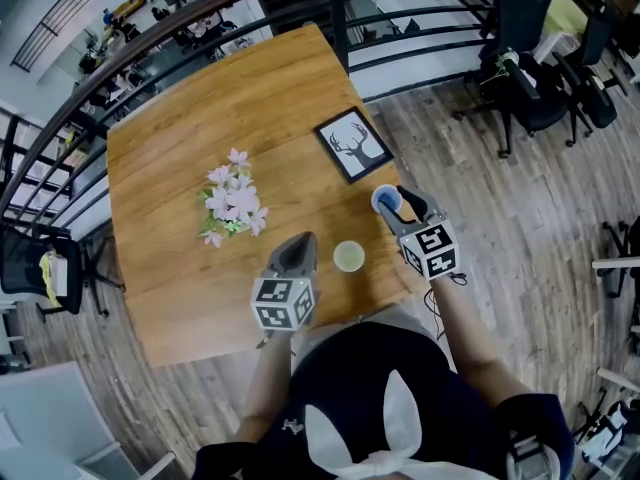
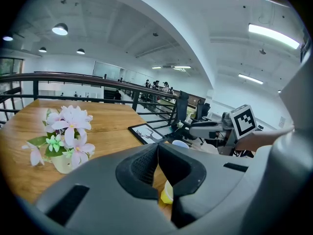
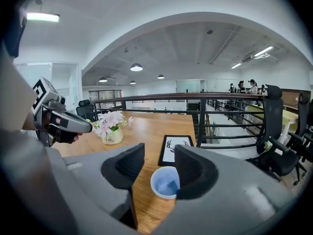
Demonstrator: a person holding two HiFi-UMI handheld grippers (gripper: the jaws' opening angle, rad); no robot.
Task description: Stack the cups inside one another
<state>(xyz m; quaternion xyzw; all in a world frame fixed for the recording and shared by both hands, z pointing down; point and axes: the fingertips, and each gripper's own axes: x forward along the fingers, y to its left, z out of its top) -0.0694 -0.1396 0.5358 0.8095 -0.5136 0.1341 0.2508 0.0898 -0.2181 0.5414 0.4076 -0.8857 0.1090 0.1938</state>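
A light blue cup (image 1: 386,201) stands near the table's right edge. My right gripper (image 1: 408,204) hovers just over and beside it. In the right gripper view the blue cup (image 3: 165,184) shows between the spread jaws of that gripper (image 3: 159,155). The right jaw overlaps its rim and bare wood shows beside the left jaw. The left gripper view shows the same cup (image 2: 180,143) below those fingers. A yellow-green cup (image 1: 348,256) stands alone just right of my left gripper (image 1: 303,243). That gripper (image 2: 157,148) is shut and empty, with the yellow-green cup (image 2: 167,194) showing below its jaws.
A small vase of pink flowers (image 1: 232,206) sits mid-table. A framed deer picture (image 1: 353,145) lies behind the blue cup. The wooden table (image 1: 180,298) ends close to both cups. A black railing (image 1: 420,28) runs behind, and office chairs (image 1: 530,68) stand at the right.
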